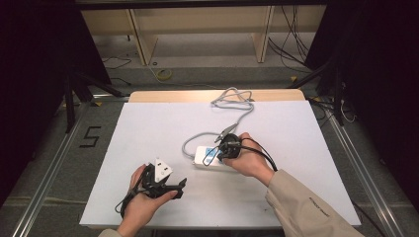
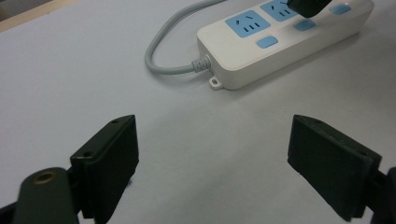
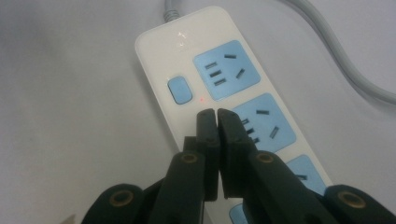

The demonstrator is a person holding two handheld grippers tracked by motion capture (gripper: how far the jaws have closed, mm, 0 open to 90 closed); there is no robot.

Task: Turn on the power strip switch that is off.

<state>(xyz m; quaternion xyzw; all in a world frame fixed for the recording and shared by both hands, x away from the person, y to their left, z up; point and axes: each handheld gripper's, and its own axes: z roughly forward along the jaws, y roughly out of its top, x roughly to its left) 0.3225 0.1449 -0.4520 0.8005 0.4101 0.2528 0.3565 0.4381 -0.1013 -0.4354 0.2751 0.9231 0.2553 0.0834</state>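
Power strip (image 1: 210,158) lies right of centre on the tabletop (image 1: 148,128), long axis roughly left–right, tilted a little. Its grey cord (image 1: 190,143) leaves the left end, loops far and runs off to the far edge.

Right gripper (image 3: 217,114): fingers together, nothing between them, tips poised directly over the strip, just beside the second switch position between the first blue rocker switch (image 3: 180,90) and the second socket (image 3: 264,122). A small red indicator (image 3: 201,99) glows just ahead of the tips. Contact with the casing cannot be told.

Left gripper (image 1: 165,185): fingers wide apart, empty, held above bare tabletop near the front edge, left of the strip, which lies ahead of it and well apart.

Judgement: the right hand is clearly nearer; the next move is a short press downward onto a switch. Nothing obstructs; the cord lies clear of the path.
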